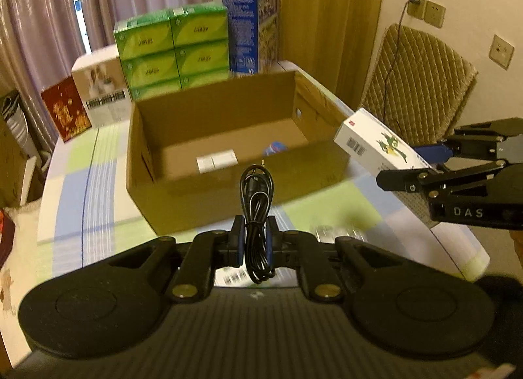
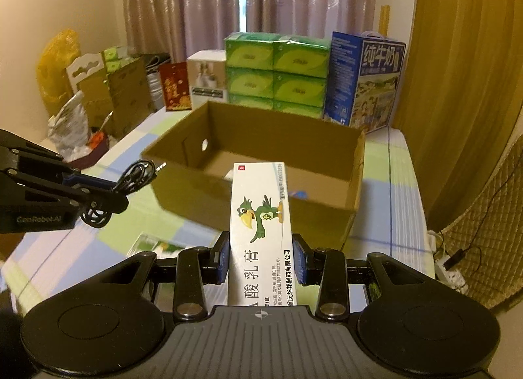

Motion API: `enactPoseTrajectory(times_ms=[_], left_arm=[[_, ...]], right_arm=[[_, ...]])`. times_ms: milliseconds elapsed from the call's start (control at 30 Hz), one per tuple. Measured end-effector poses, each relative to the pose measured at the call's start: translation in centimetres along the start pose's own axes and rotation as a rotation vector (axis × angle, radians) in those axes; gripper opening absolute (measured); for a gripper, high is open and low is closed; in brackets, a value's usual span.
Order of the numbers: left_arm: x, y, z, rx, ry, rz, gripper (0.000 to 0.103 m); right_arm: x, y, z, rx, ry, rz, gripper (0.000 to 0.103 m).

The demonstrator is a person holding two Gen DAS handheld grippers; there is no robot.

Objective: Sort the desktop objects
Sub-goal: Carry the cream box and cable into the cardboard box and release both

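now left tool (image 1: 255, 237) clamps cable (image 1: 256, 202); right tool (image 2: 260, 259) clamps ointment box (image 2: 260, 225).

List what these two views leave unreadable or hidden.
- Left wrist view: small white item and blue-white item in the cardboard box are blurred.
- Right wrist view: those items sit behind the medicine carton.
- Clear packet on the table is motion-blurred.
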State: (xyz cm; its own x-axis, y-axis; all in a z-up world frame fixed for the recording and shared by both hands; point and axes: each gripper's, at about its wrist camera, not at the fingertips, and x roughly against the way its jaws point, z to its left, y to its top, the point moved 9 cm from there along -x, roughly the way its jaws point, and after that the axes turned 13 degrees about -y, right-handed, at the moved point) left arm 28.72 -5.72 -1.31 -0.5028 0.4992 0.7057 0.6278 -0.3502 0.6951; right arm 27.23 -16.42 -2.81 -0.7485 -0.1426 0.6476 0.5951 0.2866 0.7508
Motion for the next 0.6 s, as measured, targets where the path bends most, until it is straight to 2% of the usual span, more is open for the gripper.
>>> enactPoseTrajectory(times_ms=[300, 600], left_arm=[[-3.8, 5.5, 4.5, 0.011, 0.023, -0.007, 0.009], [-8.5, 7.6, 9.2, 0.070, 0.027, 0.012, 0.009]], right_arm=[[-5.3, 5.3, -1.8, -0.037, -0.004, 0.013, 0.035], [-10.7, 7.8, -3.5, -0.087, -0.029, 0.045, 0.035]])
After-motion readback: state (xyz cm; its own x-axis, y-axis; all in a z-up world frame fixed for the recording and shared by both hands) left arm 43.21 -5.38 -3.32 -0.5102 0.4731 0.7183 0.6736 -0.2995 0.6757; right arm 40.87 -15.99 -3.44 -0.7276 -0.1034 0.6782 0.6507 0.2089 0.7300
